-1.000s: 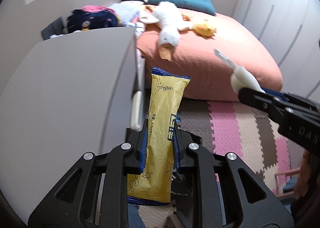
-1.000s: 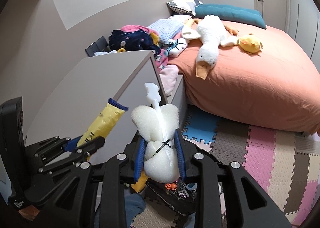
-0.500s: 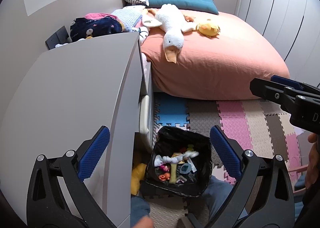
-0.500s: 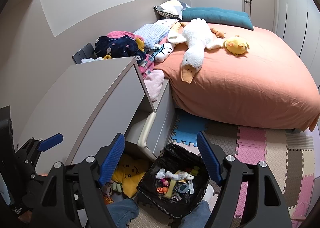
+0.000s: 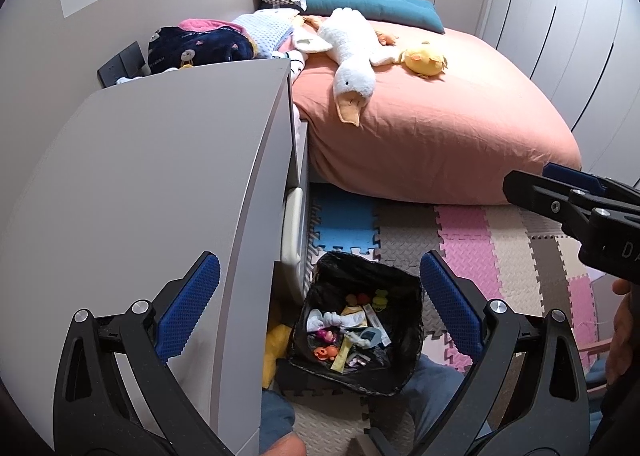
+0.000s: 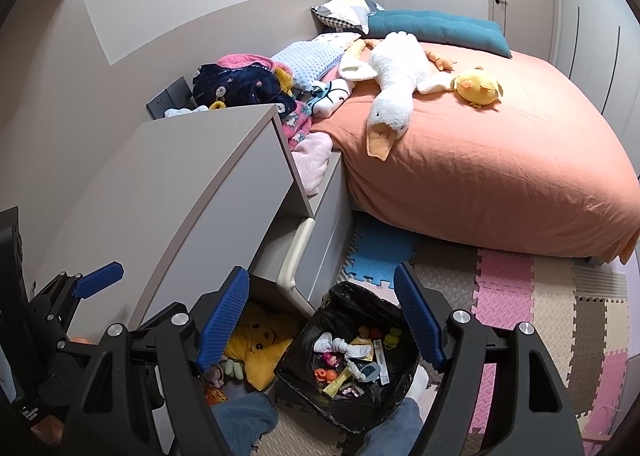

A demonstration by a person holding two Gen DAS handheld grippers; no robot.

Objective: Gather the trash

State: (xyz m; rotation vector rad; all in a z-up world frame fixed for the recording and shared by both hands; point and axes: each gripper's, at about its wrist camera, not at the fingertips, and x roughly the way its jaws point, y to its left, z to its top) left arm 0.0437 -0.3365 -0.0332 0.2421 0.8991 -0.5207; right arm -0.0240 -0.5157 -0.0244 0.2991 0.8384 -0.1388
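A bin lined with a black bag [image 5: 394, 276] stands on the floor mat below both grippers, also in the right wrist view [image 6: 362, 296]. It holds several bits of trash, among them a yellow wrapper [image 5: 339, 354] and white foam [image 5: 334, 319]. My left gripper [image 5: 318, 306] is open and empty above the bin. My right gripper [image 6: 320, 314] is open and empty above the bin too; it also shows at the right edge of the left wrist view [image 5: 560, 192].
A grey dresser [image 5: 152, 176] stands to the left with a drawer pulled out [image 6: 296, 252]. A bed with an orange cover [image 5: 440, 128] carries plush toys. A yellow plush [image 6: 260, 344] lies by the bin. The person's knees flank the bin.
Both grippers opened. The yellow wrapper left my left gripper and the white foam left my right gripper; both now lie in the bin. Both cameras have risen a little.
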